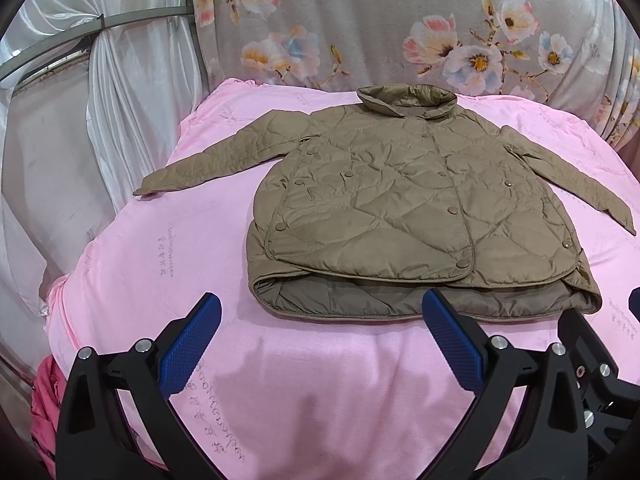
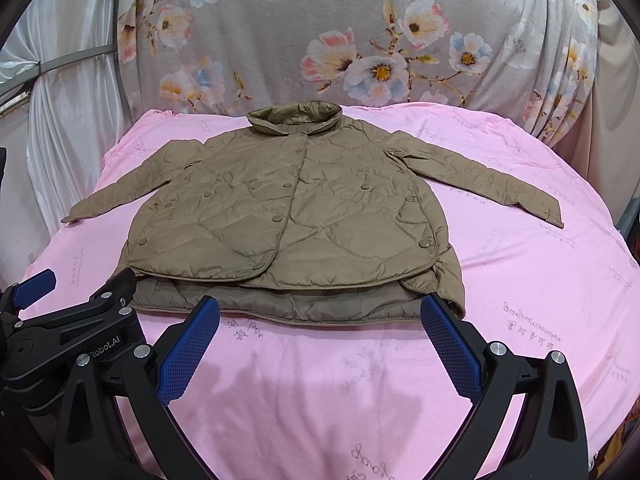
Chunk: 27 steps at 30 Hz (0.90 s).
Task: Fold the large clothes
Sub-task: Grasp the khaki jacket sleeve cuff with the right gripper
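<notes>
Pink sheet point(image 1: 320, 380) bears brown jacket point(image 1: 400, 208) (sleeves out); both grippers point(image 1: 320, 328) point(image 2: 320, 328) spread, empty

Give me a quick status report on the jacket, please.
Left claw open, right claw open, both empty. Quilted brown jacket flat on pink blanket, sleeves spread, unfolded. Nothing obstructing.

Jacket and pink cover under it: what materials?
Jacket: looks like thin synthetic shell, maybe nylon, padded; slight sheen, diamond quilting, puffy panels, snap buttons. Pink cover: soft matte plush, possibly fleece; fuzzy nap, no shine.
</notes>
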Tool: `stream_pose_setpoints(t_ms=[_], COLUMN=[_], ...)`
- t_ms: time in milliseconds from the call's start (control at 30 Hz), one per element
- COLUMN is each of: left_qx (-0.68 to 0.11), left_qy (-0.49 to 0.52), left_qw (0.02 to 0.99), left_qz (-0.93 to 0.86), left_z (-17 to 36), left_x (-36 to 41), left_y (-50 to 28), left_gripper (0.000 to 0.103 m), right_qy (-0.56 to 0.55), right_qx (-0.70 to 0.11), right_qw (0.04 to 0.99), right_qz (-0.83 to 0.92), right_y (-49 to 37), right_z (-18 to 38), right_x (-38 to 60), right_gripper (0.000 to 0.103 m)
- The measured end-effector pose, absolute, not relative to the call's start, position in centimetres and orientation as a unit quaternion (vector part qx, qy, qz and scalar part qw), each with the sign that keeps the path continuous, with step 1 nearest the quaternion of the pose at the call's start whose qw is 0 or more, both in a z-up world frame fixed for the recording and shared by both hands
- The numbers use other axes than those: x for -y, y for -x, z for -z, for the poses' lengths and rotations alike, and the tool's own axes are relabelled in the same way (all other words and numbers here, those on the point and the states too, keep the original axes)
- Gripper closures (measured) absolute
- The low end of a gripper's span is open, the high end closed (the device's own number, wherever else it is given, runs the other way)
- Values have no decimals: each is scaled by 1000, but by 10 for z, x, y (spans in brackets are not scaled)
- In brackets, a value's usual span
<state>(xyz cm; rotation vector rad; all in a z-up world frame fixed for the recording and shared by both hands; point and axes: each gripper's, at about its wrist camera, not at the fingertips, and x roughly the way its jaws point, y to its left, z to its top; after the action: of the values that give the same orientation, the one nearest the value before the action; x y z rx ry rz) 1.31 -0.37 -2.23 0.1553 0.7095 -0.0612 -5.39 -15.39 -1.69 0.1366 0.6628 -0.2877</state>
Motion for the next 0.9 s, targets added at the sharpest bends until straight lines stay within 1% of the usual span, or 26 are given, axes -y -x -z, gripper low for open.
stream_pose_setpoints(t_ms=[200, 333, 467, 633, 733, 800, 900], left_qx=[-352, -346, -350, -343, -351, -356, -361], left_qy=[-76, -72, -52, -44, -35, -36, -40], left_qw=[932, 935, 935, 938, 935, 933, 931], left_qz=[45, 28, 14, -10, -22, -29, -34], left_z=[24, 25, 23, 21, 22, 25, 30], left_x=[4, -3, -17, -29, -34, -34, -32], left_y=[-22, -37, -65, -96, -122, -137, -158], left_gripper=[5, 5, 5, 5, 5, 5, 5], right_qy=[-85, -134, -223, -328, -410, -448, -462], right_qx=[-334, -325, -311, -265, -232, -209, -201], right_qw=[931, 927, 912, 879, 841, 820, 808], right_qz=[121, 128, 147, 220, 267, 287, 304], right_y=[46, 40, 32, 28, 31, 31, 22], right_z=[33, 37, 39, 49, 65, 76, 84], right_x=[163, 207, 285, 406, 476, 516, 550], right_gripper=[5, 5, 5, 5, 5, 5, 5])
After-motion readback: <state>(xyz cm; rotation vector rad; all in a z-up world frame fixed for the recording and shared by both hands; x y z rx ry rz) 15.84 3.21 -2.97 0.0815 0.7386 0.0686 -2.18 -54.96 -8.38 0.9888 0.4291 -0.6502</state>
